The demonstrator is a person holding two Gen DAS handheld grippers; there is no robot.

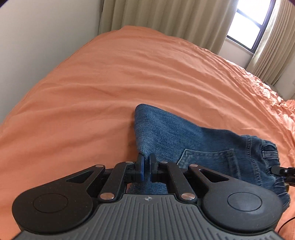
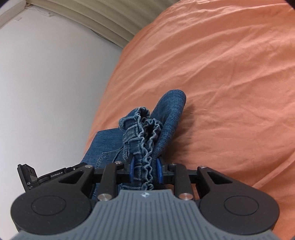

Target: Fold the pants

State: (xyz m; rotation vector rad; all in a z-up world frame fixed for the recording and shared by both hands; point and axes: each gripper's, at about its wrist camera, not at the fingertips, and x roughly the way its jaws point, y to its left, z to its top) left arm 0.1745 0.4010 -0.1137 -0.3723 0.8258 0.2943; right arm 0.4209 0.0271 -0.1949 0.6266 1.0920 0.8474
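An orange bedsheet (image 1: 129, 73), creased, fills the room's bed beneath a plain white wall (image 1: 36, 37) at ten o'clock; beige curtains (image 1: 156, 16) frame a bright, dark-framed window (image 1: 248, 24) at one o'clock.

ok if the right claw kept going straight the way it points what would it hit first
Probably the orange bedcover. The right claw is shut on the jeans, whose bunched waistband and fold fill the view just ahead; depth is unclear.

Orange wrinkled bedsheet (image 1: 129, 77) covering the bed, white wall (image 1: 36, 37) at ten o'clock, beige pleated curtains (image 1: 156, 16) at twelve o'clock, bright dark-framed window (image 1: 247, 24) at one o'clock, second curtain (image 1: 272, 51) beside it
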